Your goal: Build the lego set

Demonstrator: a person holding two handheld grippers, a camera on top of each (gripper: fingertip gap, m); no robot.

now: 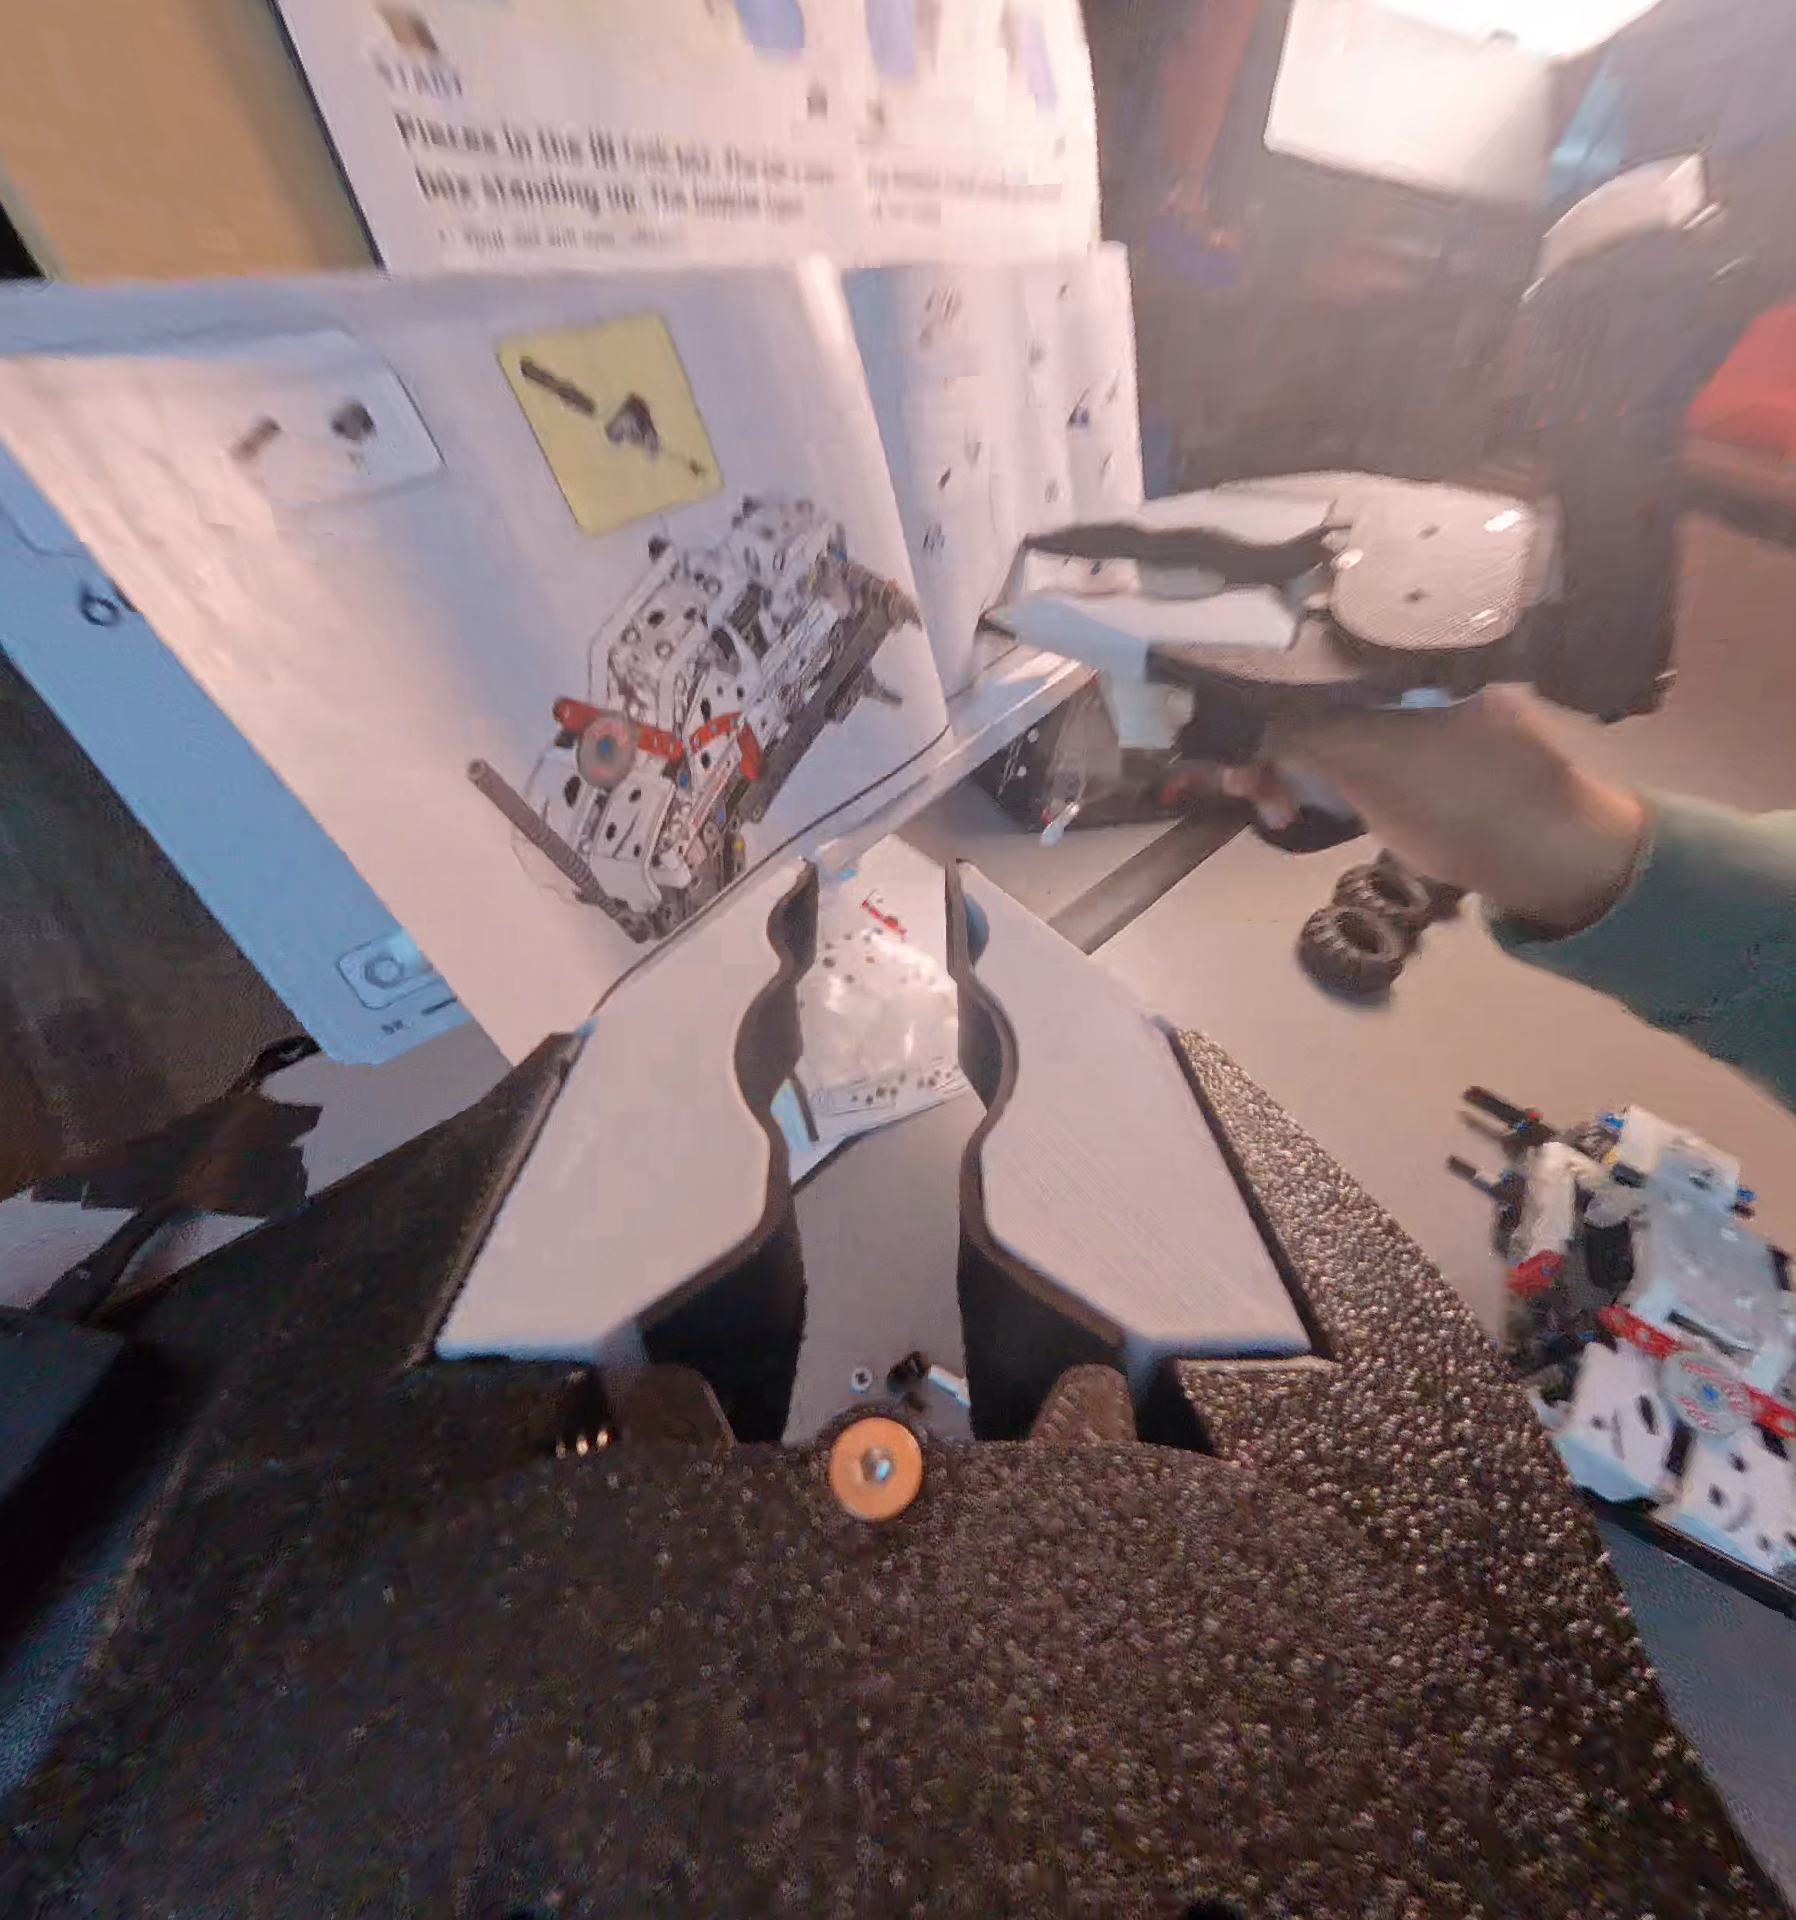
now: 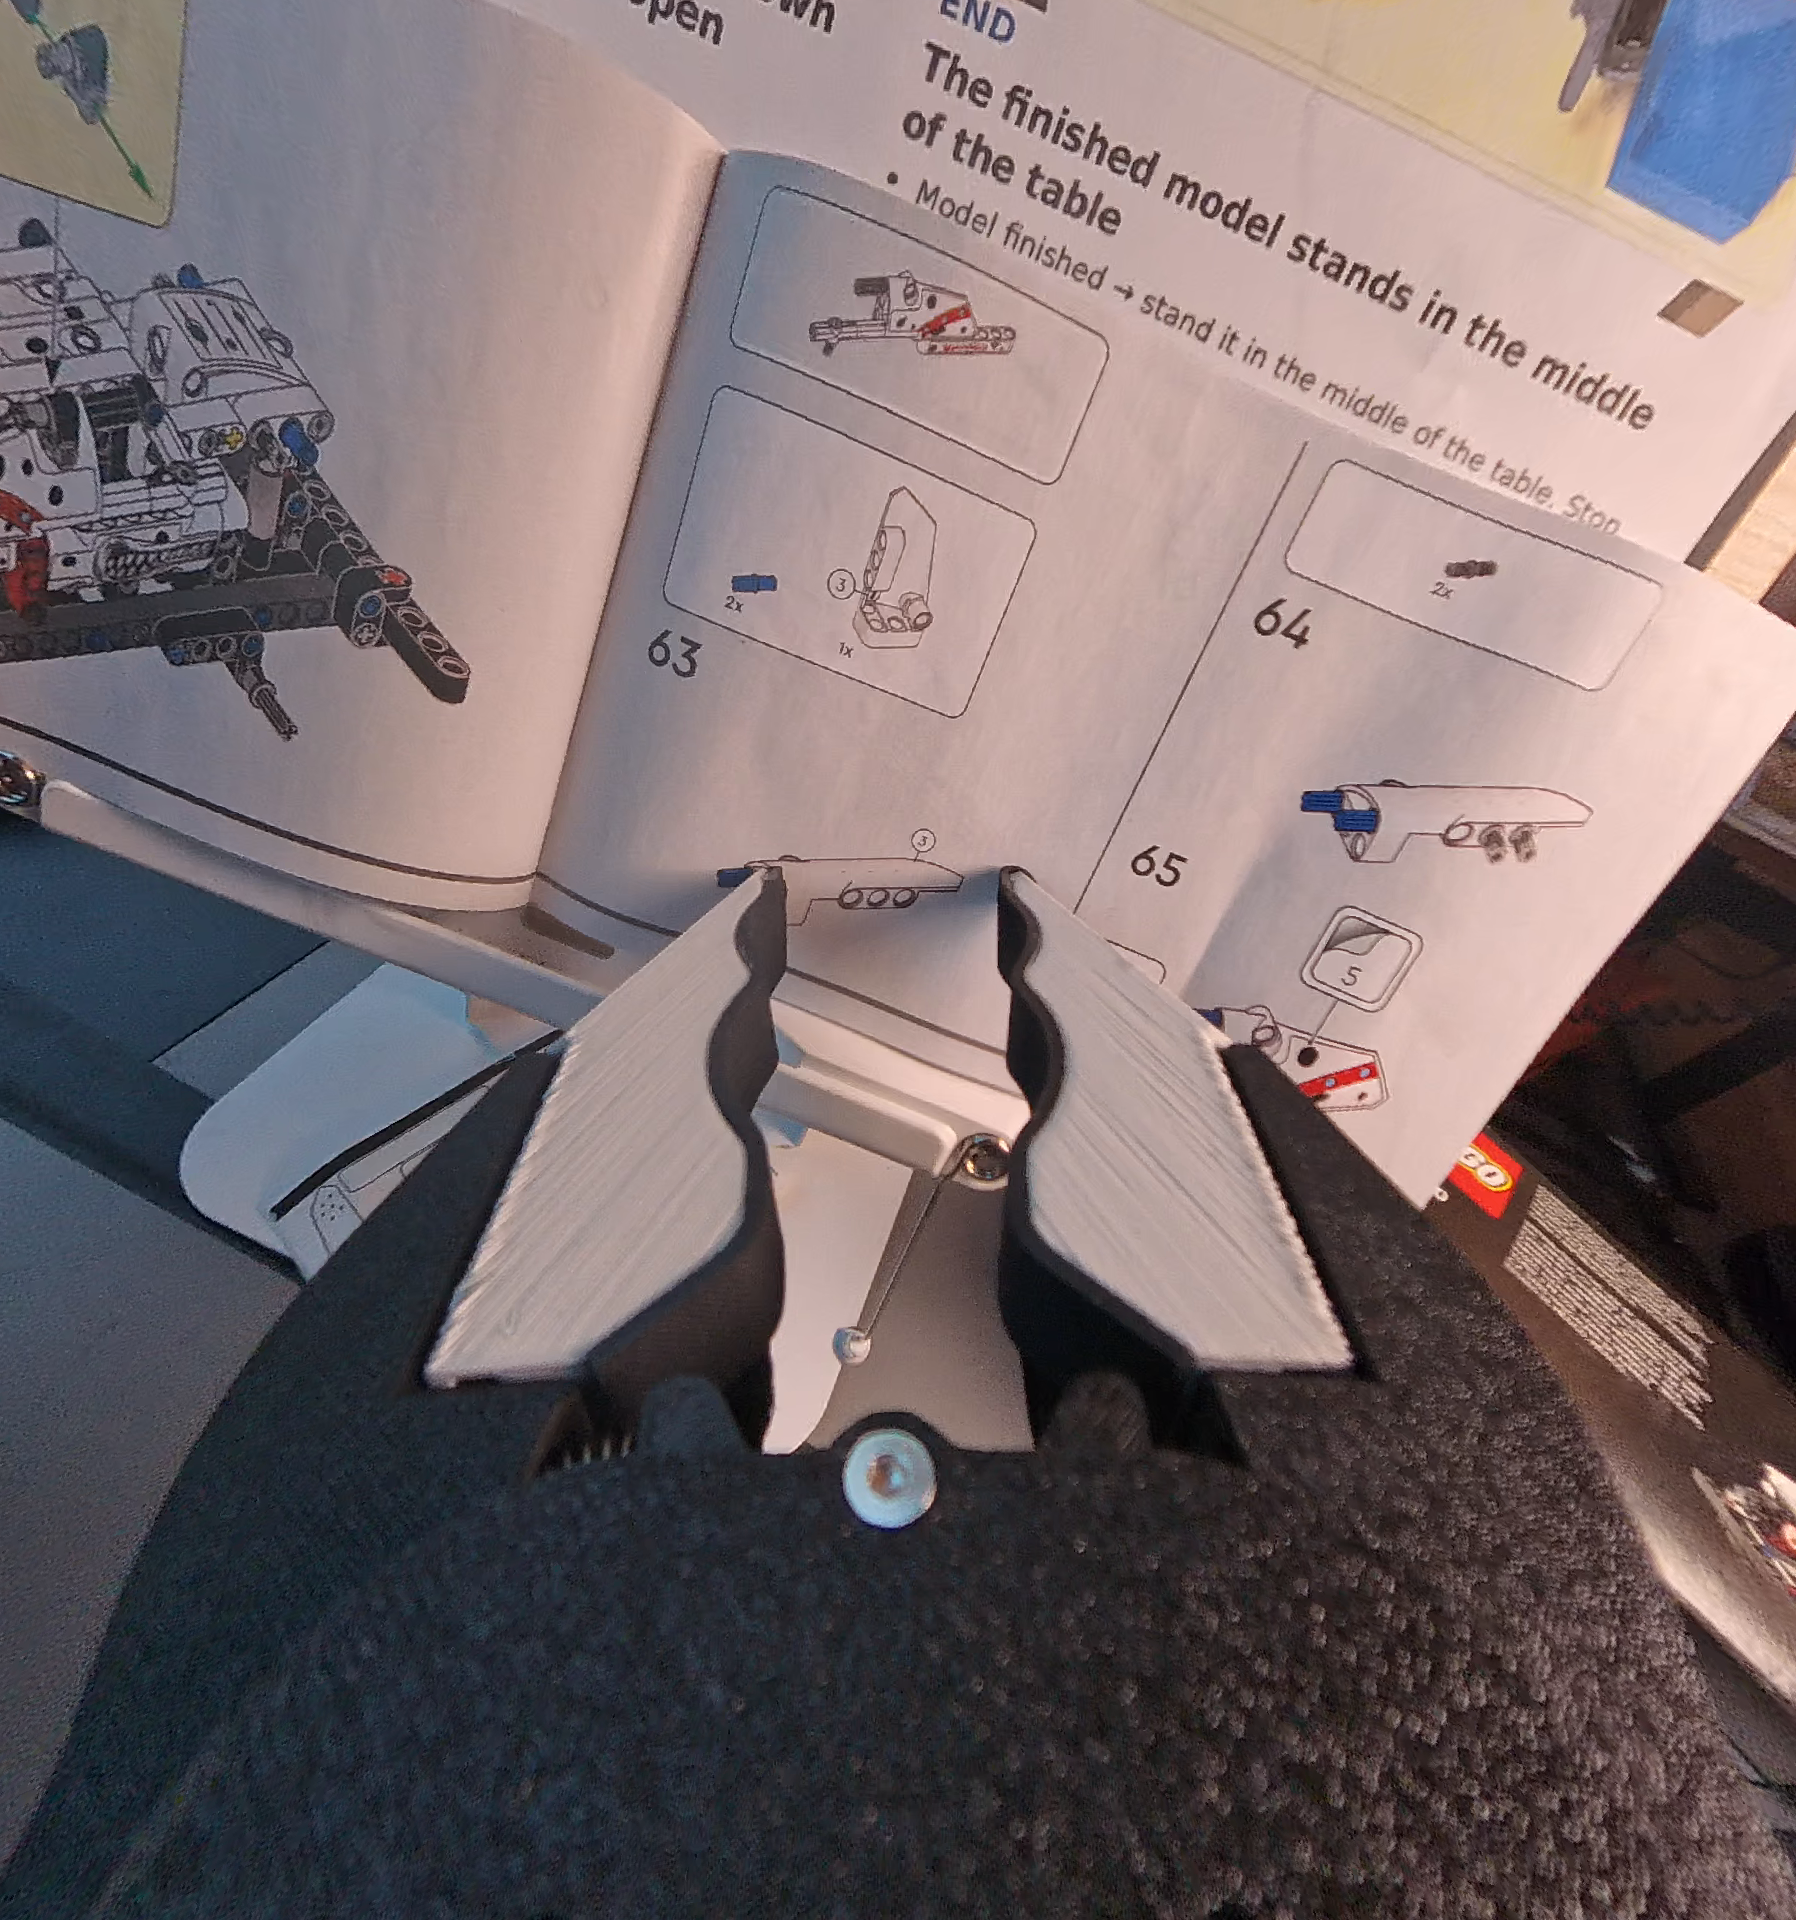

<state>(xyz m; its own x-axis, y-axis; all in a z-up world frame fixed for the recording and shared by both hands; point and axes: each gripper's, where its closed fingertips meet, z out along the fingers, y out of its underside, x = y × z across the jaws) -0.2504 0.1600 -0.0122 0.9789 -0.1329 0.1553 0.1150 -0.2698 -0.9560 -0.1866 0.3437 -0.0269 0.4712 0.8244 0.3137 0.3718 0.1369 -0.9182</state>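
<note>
1. Consulting the open instruction booklet (image 2: 873, 644) appears to be the step in hand: the right gripper (image 2: 883, 904) points straight at its right-hand page, jaws apart and holding nothing, tips close to the lower edge of the paper.
2. Doing this well means keeping the right gripper off the page so the booklet stays propped on its white stand (image 2: 852, 1112), and reading which small pins and white panel the pictured step calls for before reaching for anything.
3. The left gripper (image 1: 878, 883) is also spread and empty, hovering above a clear bag of small parts (image 1: 873, 1023) lying on the grey table (image 1: 1237, 1039) just below the booklet.
4. The lego model (image 1: 1663, 1340) lies on the table to the right of the left gripper, well apart from both tools. It is partly built: mostly white panels, dark beams jutting from one end, red curved pieces and a round sticker-like disc near the other.
5. Black tyres (image 1: 1361, 925) sit loose farther back, apparently not yet fitted.
</note>
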